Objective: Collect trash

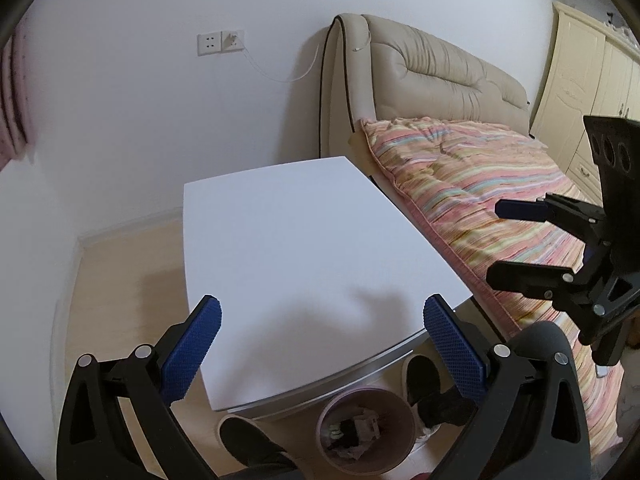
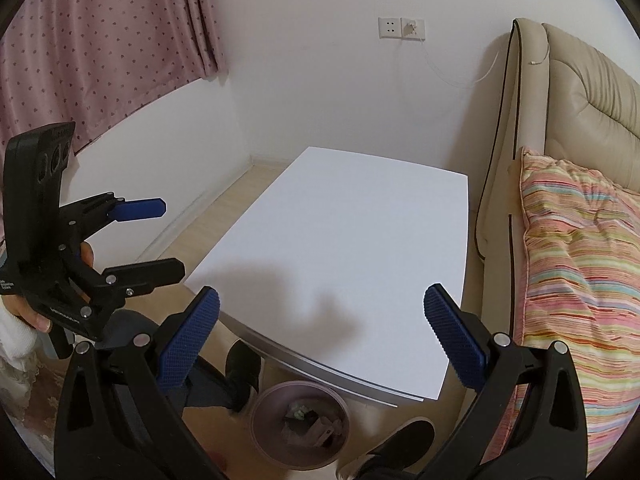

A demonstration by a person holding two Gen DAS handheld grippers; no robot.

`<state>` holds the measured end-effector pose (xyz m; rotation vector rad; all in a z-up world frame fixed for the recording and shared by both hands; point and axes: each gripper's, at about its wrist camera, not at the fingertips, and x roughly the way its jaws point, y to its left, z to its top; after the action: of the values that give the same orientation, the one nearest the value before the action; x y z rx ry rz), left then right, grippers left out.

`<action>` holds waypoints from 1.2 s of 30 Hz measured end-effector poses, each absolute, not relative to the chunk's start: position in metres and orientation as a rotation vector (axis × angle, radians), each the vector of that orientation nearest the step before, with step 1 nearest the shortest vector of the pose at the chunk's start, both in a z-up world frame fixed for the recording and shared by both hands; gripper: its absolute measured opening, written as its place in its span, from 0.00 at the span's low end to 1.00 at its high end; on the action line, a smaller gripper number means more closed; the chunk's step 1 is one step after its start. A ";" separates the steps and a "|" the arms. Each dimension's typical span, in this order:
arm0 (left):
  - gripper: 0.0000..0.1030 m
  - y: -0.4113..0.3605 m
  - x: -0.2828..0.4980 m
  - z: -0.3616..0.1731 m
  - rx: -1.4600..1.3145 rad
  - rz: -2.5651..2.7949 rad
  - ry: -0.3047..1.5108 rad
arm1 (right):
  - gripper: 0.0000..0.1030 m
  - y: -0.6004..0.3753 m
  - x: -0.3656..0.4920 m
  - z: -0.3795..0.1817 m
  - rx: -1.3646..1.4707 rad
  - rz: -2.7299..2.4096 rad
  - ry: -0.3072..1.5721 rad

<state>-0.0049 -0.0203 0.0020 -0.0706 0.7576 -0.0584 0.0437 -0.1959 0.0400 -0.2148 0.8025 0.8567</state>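
A small pink bin (image 1: 366, 428) stands on the floor under the near edge of a white table (image 1: 304, 248); it holds several pieces of trash (image 1: 354, 430). The bin also shows in the right wrist view (image 2: 300, 424). My left gripper (image 1: 320, 320) is open and empty above the table's near edge. My right gripper (image 2: 320, 312) is open and empty too. In the left wrist view the right gripper (image 1: 496, 246) shows at the right over the bed. In the right wrist view the left gripper (image 2: 172, 236) shows at the left, held by a hand. No trash shows on the table top.
A bed with a striped quilt (image 1: 480, 192) and beige headboard (image 1: 432, 72) runs along the table's right side. A pink curtain (image 2: 92, 40) hangs at the left. Wall sockets with a charger cable (image 1: 232, 42) are behind. The person's shoes (image 1: 420, 376) flank the bin.
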 end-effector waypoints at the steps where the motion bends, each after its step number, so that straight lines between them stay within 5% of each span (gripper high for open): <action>1: 0.94 -0.020 -0.005 0.002 -0.072 -0.054 0.754 | 0.97 -0.196 0.044 0.040 -0.216 0.856 0.803; 36: 0.94 -0.020 -0.006 0.003 -0.097 -0.061 0.751 | 0.97 -0.197 0.044 0.038 -0.216 0.850 0.812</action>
<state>-0.0055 -0.0204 0.0032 -0.0973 0.7509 -0.0611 0.0439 -0.1970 0.0380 -0.2156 0.8116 0.8499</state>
